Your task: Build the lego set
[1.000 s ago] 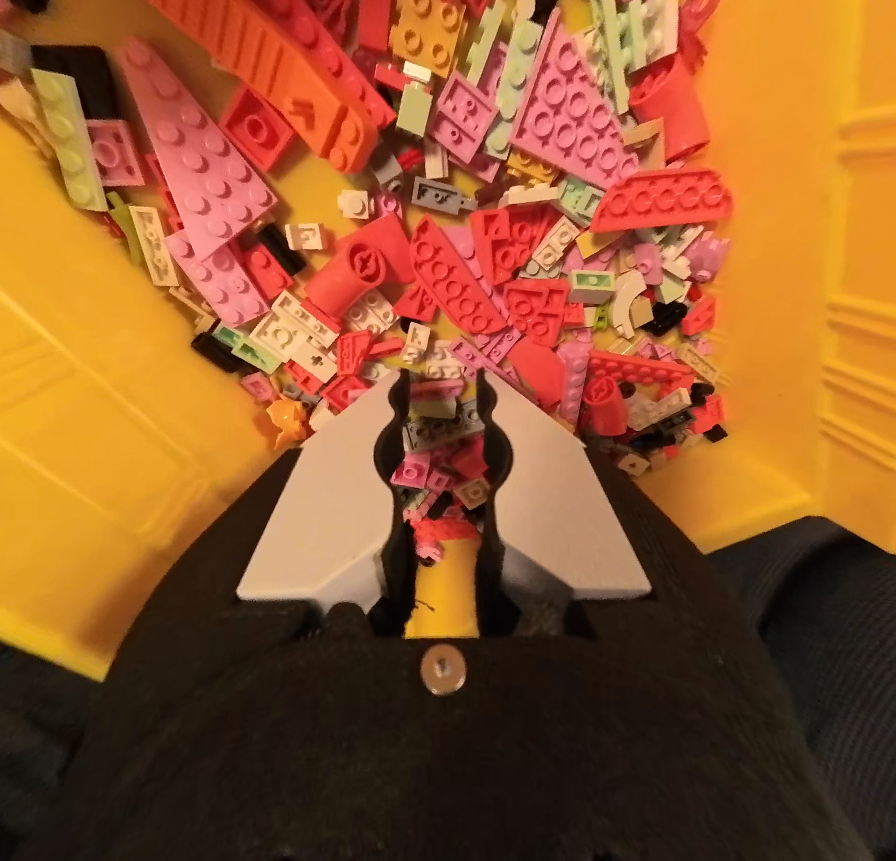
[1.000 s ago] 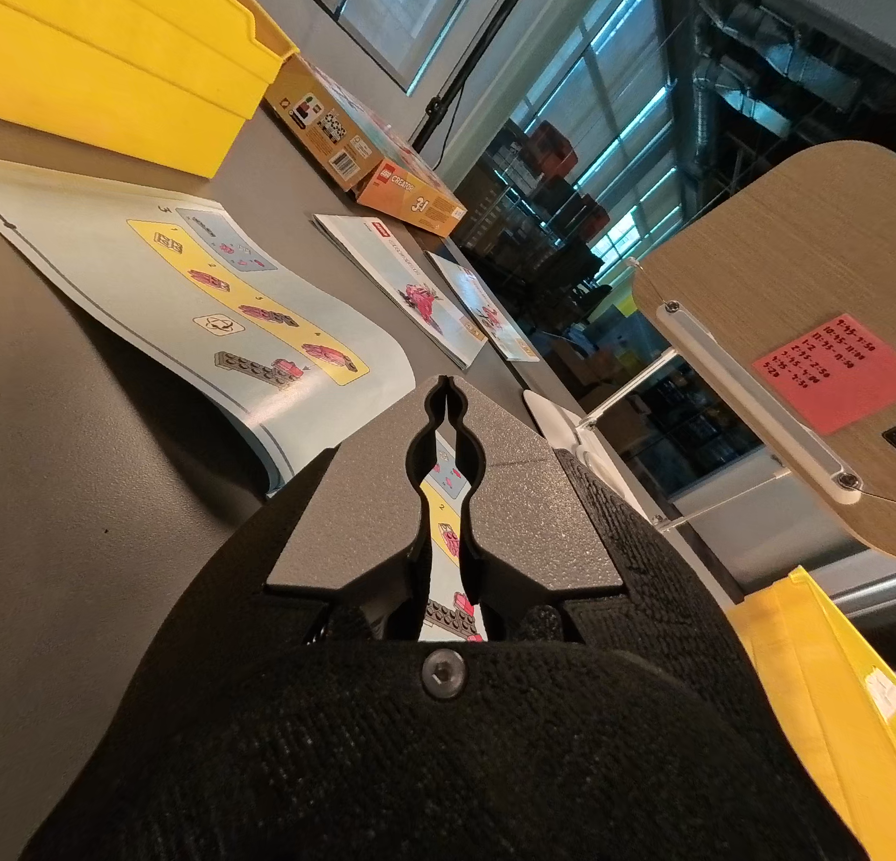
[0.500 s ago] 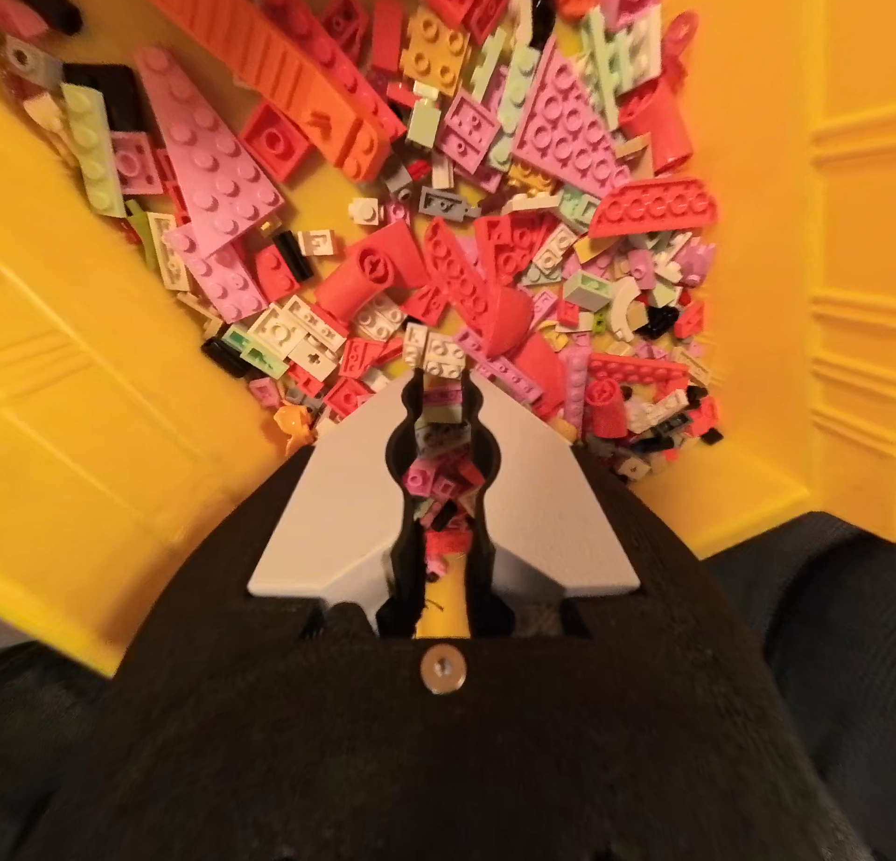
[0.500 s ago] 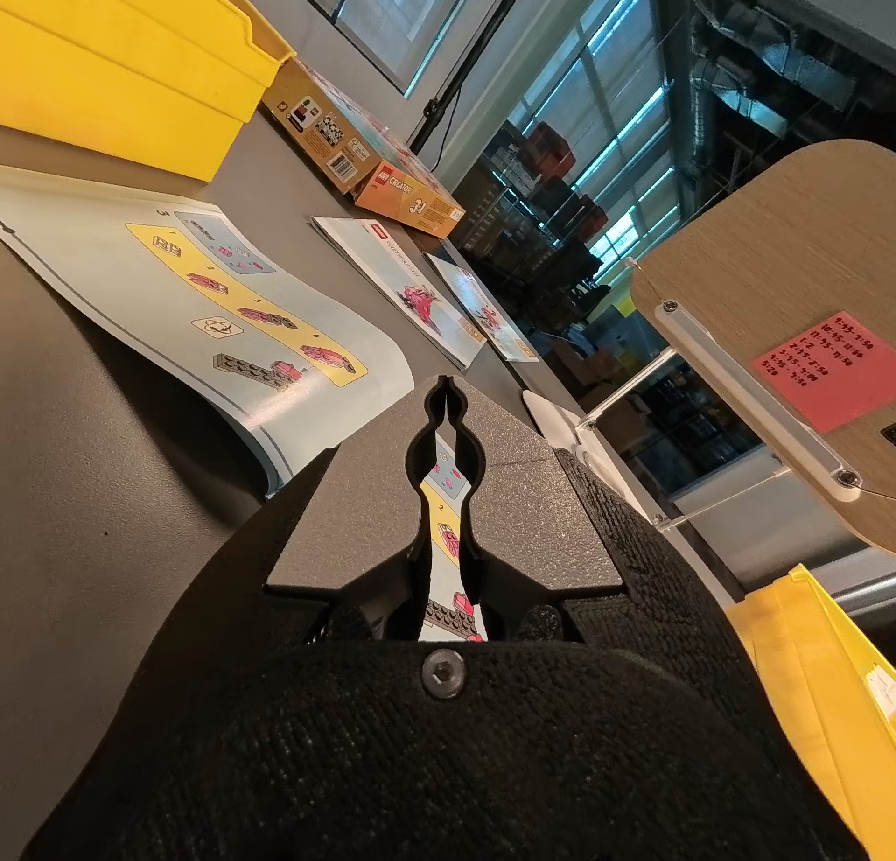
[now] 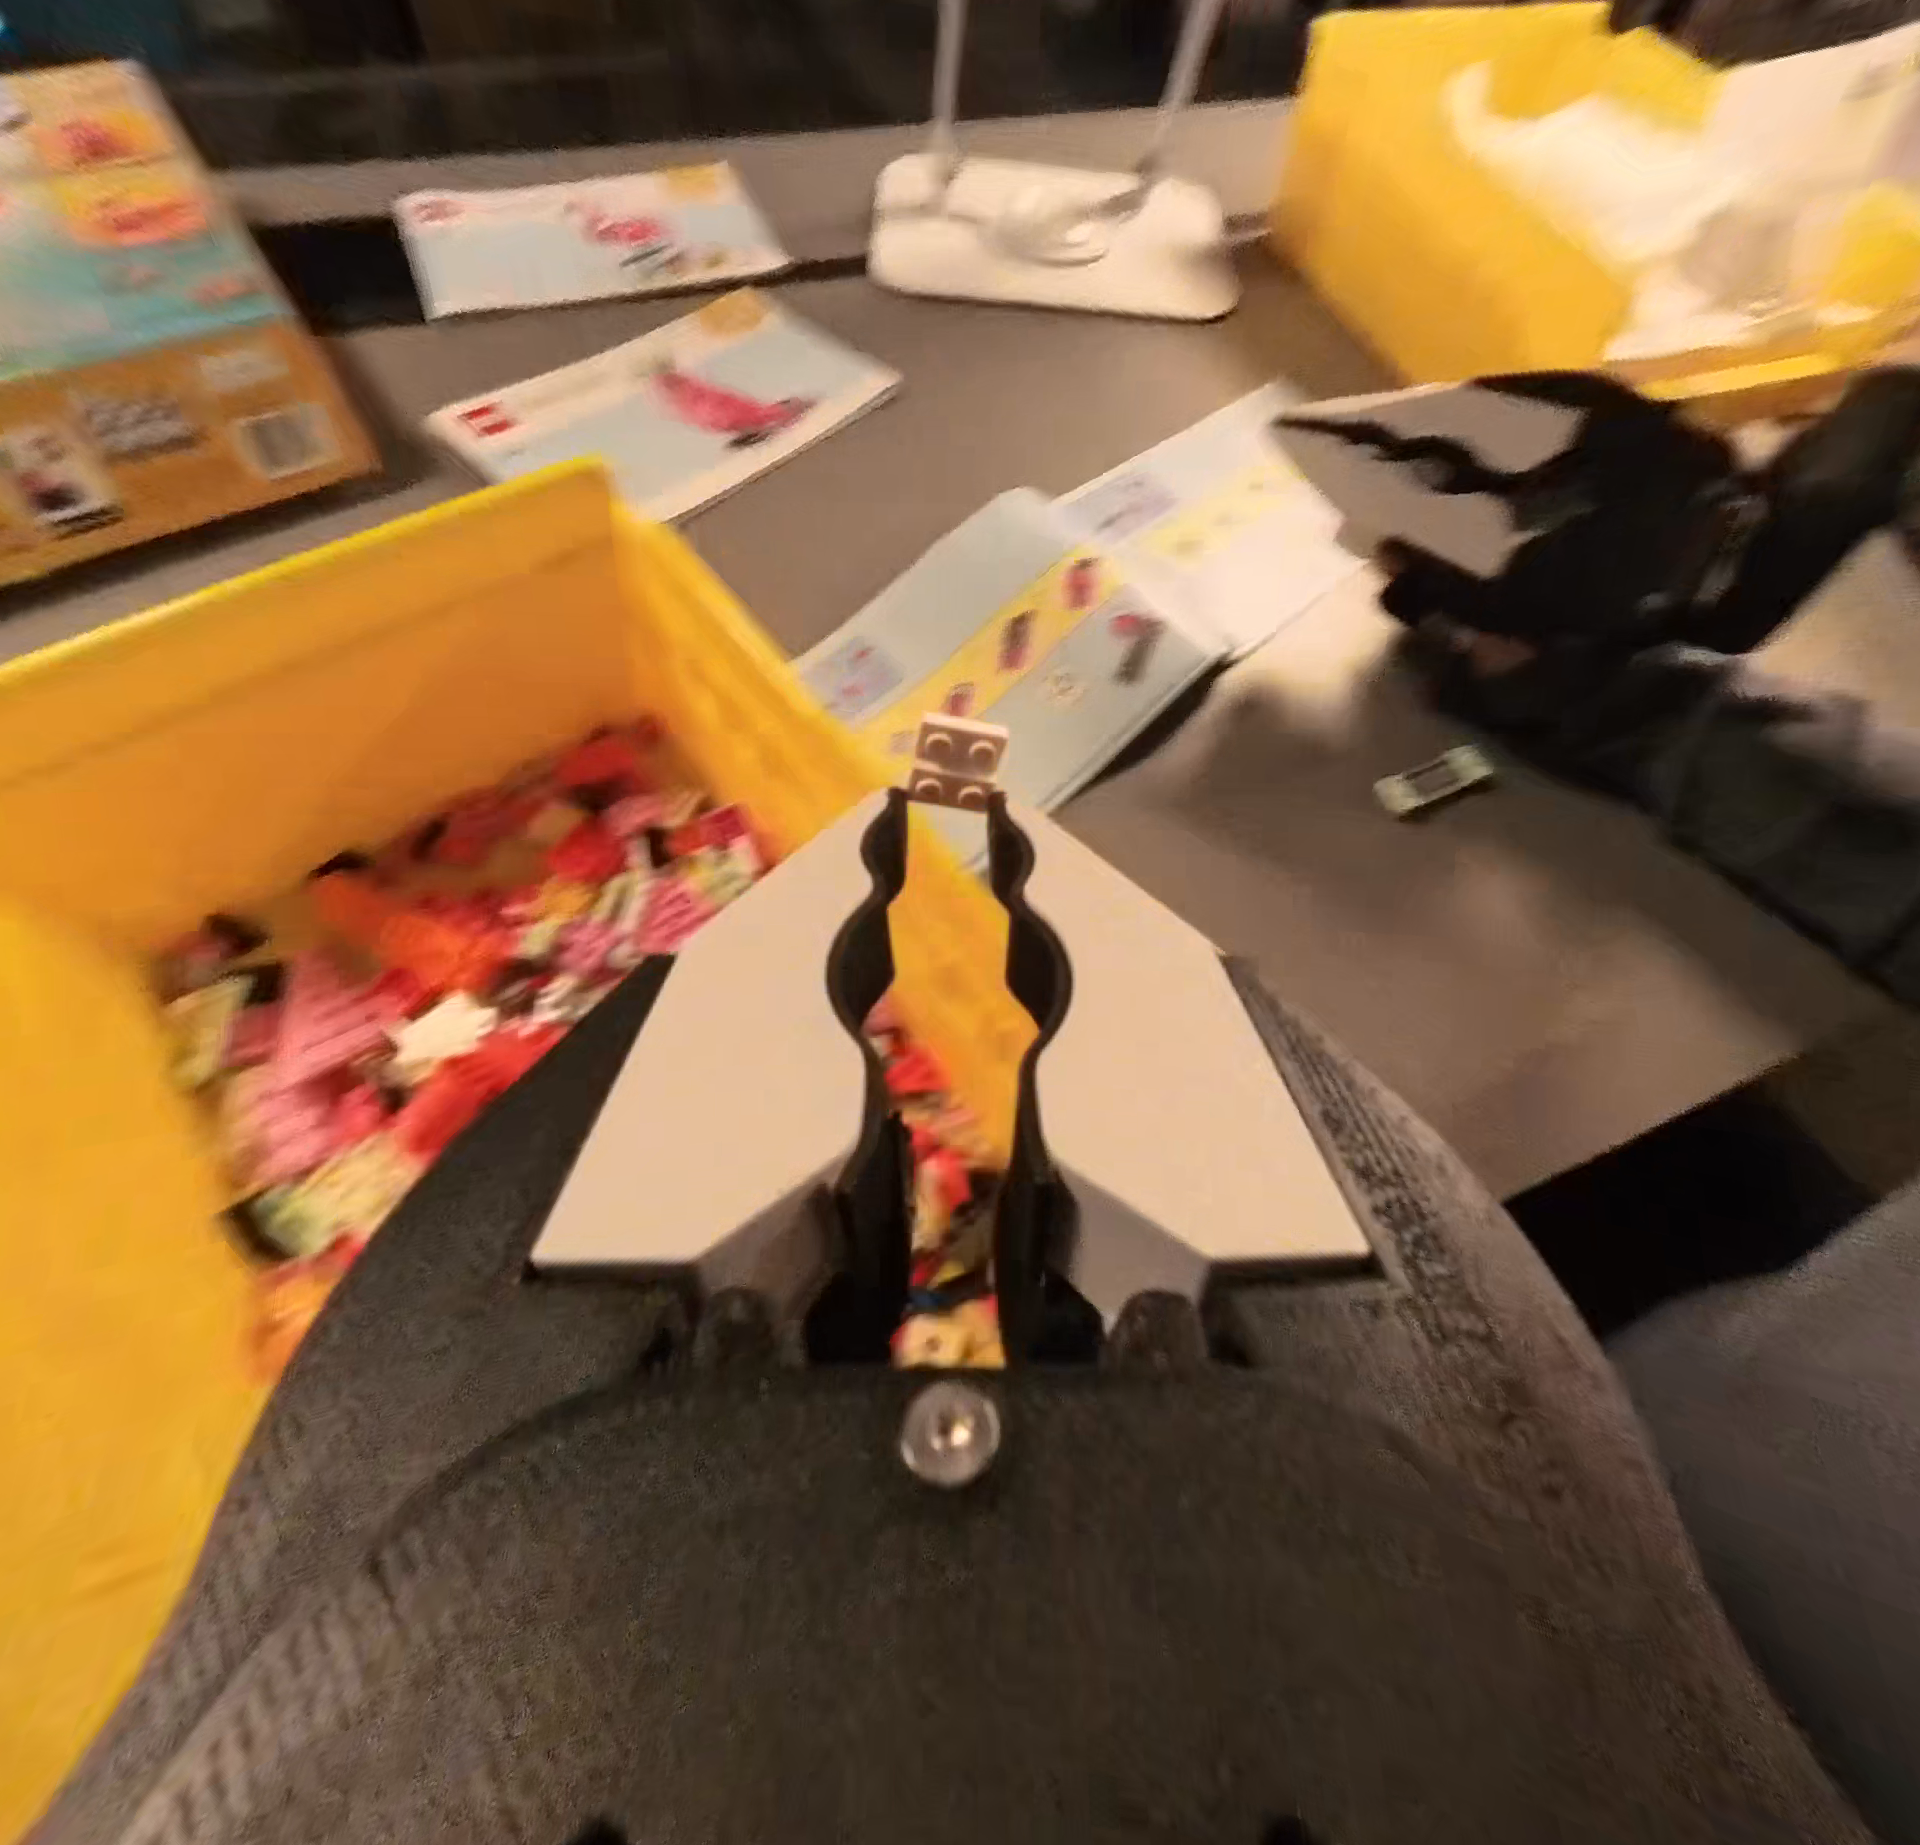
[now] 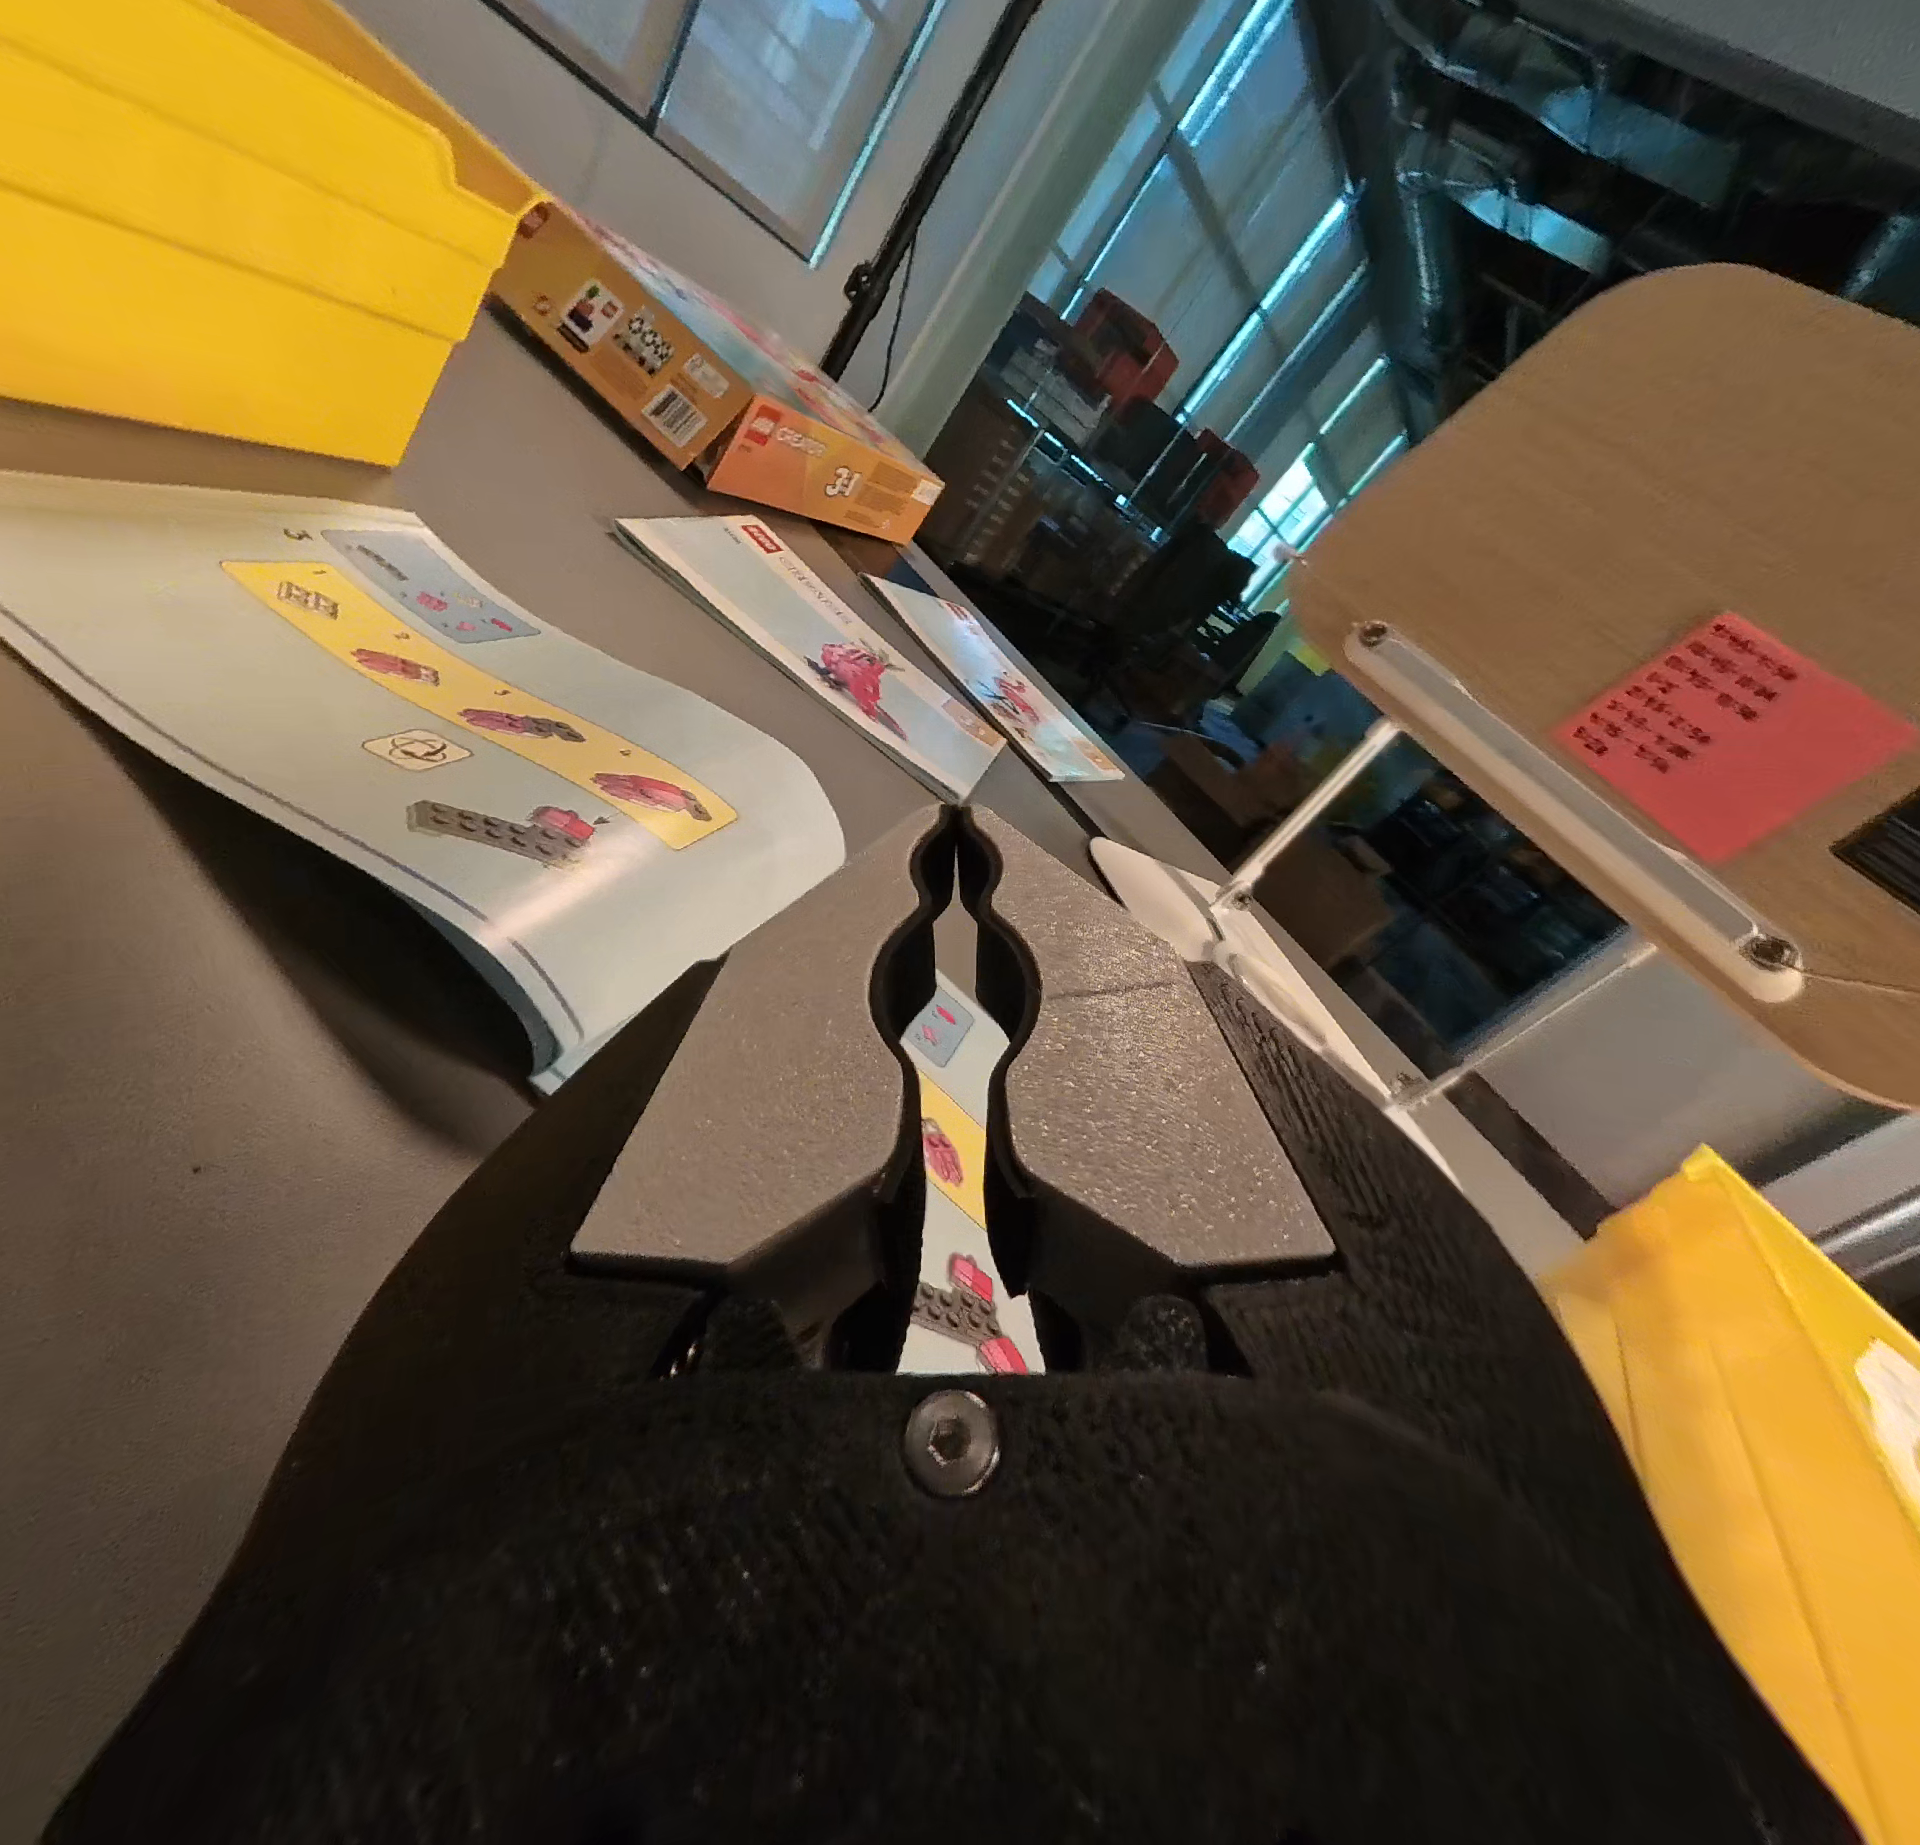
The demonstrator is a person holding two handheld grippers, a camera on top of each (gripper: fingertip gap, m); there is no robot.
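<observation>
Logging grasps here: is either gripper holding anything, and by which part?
The left gripper pinches a small white studded plate by its lower end; the right gripper is shut, holding nothing.

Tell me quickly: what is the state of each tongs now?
Left tongs: closed on a small white brick.
Right tongs: closed, holding nothing.

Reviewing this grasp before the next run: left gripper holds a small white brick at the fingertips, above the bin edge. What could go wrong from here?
1. The left gripper pinches the white brick only at its lower edge; it could twist or slip out.
2. Dropped here, it might fall into the yellow bin of mixed pieces and be hard to find.
</observation>
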